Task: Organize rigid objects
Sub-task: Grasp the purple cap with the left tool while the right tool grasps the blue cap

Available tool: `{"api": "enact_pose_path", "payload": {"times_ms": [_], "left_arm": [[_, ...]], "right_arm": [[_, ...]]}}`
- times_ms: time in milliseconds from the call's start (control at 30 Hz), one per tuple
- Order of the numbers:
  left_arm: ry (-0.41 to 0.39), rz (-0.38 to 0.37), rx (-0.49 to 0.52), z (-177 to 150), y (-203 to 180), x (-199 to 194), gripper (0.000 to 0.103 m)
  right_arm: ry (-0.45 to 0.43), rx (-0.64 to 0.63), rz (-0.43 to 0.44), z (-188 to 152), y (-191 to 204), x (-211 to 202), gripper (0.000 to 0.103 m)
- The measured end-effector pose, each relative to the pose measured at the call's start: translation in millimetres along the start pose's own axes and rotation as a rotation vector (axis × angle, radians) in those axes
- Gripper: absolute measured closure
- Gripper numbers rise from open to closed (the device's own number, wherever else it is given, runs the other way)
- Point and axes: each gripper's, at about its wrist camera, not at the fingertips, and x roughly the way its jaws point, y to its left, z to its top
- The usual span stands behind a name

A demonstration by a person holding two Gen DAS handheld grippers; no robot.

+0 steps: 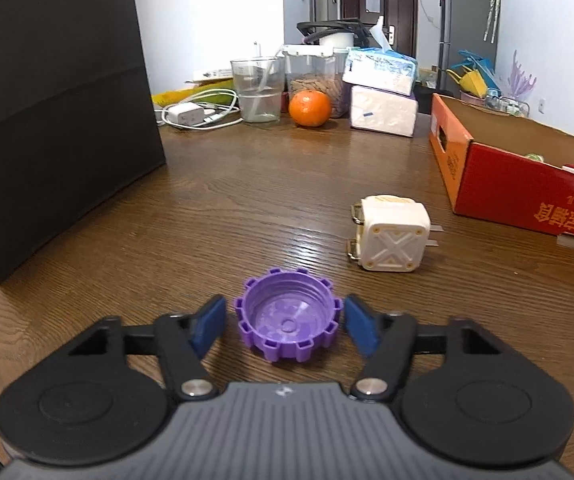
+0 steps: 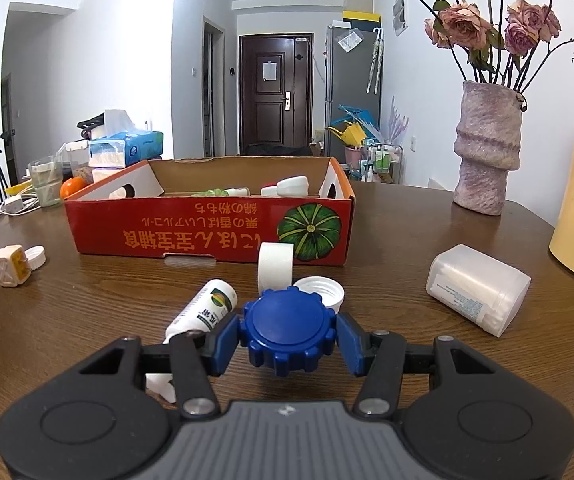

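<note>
Left gripper [image 1: 284, 318] sits low on the wooden table [image 1: 287, 184], jaws either side of the purple cap [image 1: 288, 319]. The right pad looks to touch its ribs, the left shows a sliver of gap, so no firm pinch yet. Over on the right, the right gripper [image 2: 288, 334] pinches a blue cap [image 2: 288, 330] clear of the table, red box [image 2: 211, 232] just ahead. Both caps look light, stiff plastic; those notched rims should give good bite, so squeeze across the ribs.

Right tongs [image 2: 289, 334] clamped on a blue ridged cap [image 2: 290, 330] above the wooden counter [image 2: 367, 320]. Just beyond the cap: white bottle [image 2: 207, 310] lying down, white cap [image 2: 323, 290], tape roll [image 2: 275, 266]. Behind these, red cardboard box [image 2: 211, 232].
</note>
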Motion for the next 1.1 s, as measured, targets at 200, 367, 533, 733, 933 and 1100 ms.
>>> {"api": "enact_pose_path", "payload": {"times_ms": [200,367,533,733,933,1100], "left_arm": [[-0.012,-0.006,-0.004,0,0,-2,0.047],[-0.03,-0.007,-0.015,1,1,-6,0.047],[-0.05,-0.015,-0.037,1,5,-10,0.047],[-0.079,-0.027,-0.067,0,10,-20,0.047],[-0.096,-0.039,-0.08,1,12,-29,0.047],[-0.12,-0.065,-0.06,2,3,-41,0.047]], "right_arm": [[-0.007,-0.005,0.0,0,1,-2,0.051],[-0.015,-0.006,-0.002,0,1,-3,0.051],[-0.025,-0.003,-0.006,-1,1,-6,0.051],[-0.044,0.0,-0.011,-5,1,-15,0.051],[-0.062,-0.014,-0.006,-3,4,-22,0.051],[-0.078,-0.015,-0.003,1,5,-28,0.051]]}}
